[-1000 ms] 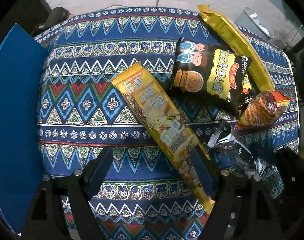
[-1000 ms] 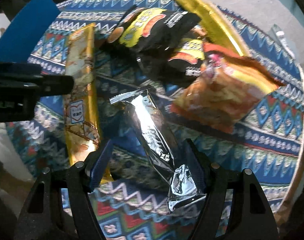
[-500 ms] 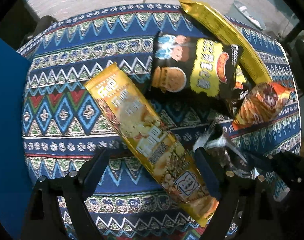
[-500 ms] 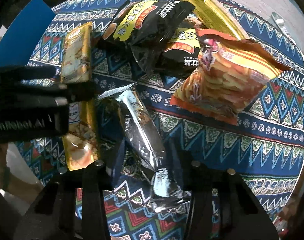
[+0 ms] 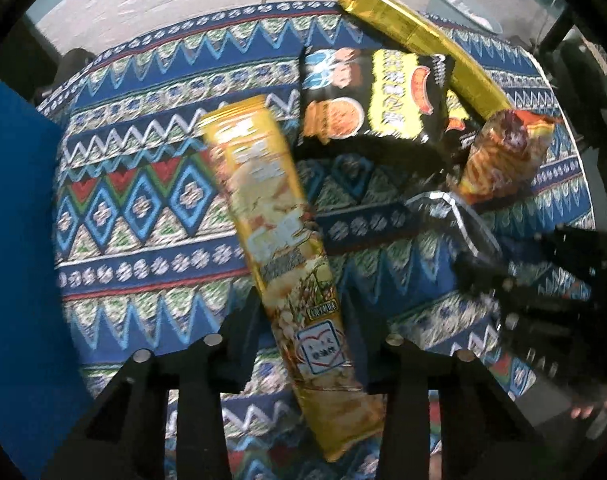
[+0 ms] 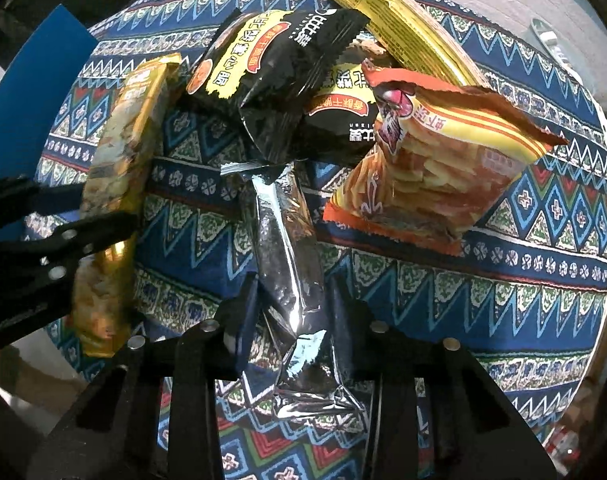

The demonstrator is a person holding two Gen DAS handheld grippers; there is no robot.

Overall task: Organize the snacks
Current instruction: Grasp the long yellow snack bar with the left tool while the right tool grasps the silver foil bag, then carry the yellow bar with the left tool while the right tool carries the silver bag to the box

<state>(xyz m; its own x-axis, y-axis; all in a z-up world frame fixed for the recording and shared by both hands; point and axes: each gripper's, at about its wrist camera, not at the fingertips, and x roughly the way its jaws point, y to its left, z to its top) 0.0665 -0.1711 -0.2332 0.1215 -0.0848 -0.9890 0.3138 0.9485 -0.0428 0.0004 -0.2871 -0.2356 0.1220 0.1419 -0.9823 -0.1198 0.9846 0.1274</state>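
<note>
the left hand-held gripper [image 5: 303,320] had just closed across the yellow snack pack [image 5: 279,232], whose long axis ran away from it over the bench [image 5: 143,216]. the right hand-held gripper [image 6: 291,316] had likewise closed on the silver packet [image 6: 287,248], lying lengthwise just beside.

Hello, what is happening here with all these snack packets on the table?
A person is sorting snacks on a table with a patterned cloth, using hand-held tongs in each hand. The left tongs have just closed on a long yellow packet. The right tongs have just closed on a silver packet. A black bag, an orange bag and a gold packet lie in a pile nearby, not held.
</note>
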